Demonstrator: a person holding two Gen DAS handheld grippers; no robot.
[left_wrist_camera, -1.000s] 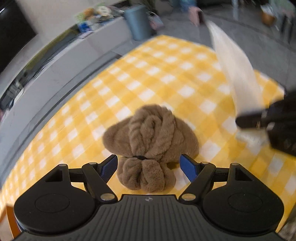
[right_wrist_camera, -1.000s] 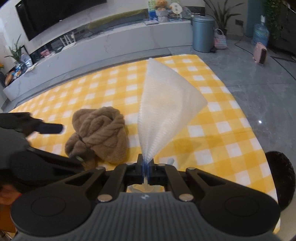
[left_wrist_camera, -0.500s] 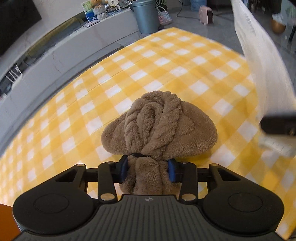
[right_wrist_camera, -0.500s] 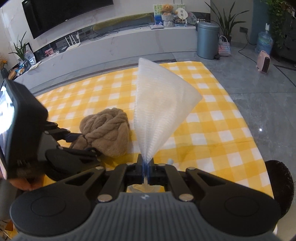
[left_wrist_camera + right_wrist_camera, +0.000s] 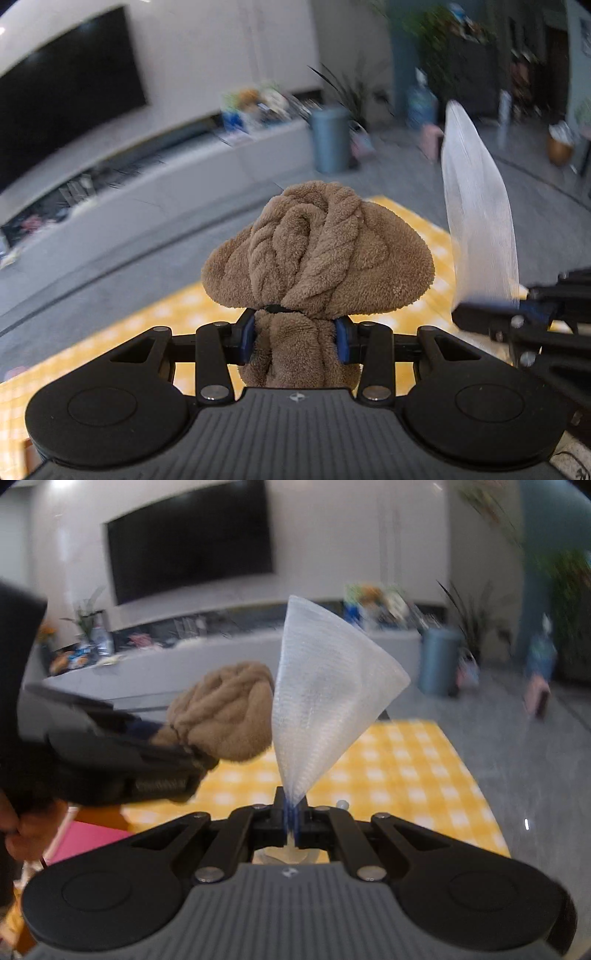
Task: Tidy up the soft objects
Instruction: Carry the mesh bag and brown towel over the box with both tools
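A brown fluffy bundle (image 5: 317, 251), twisted and tied with a black band, hangs in the air with my left gripper (image 5: 295, 338) shut on its narrow neck below the band. In the right wrist view the same brown bundle (image 5: 225, 716) shows at left, held by the left gripper (image 5: 173, 738). My right gripper (image 5: 291, 812) is shut on the pinched tip of a white mesh cloth (image 5: 325, 709) that fans upward like a cone. That white mesh cloth (image 5: 476, 229) and the right gripper (image 5: 517, 314) appear at the right of the left wrist view. Both are lifted above the yellow checked cloth (image 5: 399, 760).
A grey floor surrounds the yellow checked cloth (image 5: 177, 314). Far off stand a long low white cabinet (image 5: 184, 672), a wall screen (image 5: 188, 539), a grey bin (image 5: 328, 138) and plants. A pink sheet (image 5: 85, 840) lies at lower left, near a person's hand (image 5: 26, 830).
The left jaws came together on the brown bundle's neck and lifted it off the checked cloth. The right gripper rose too, still holding the mesh cloth. Both views now tilt up toward the room.
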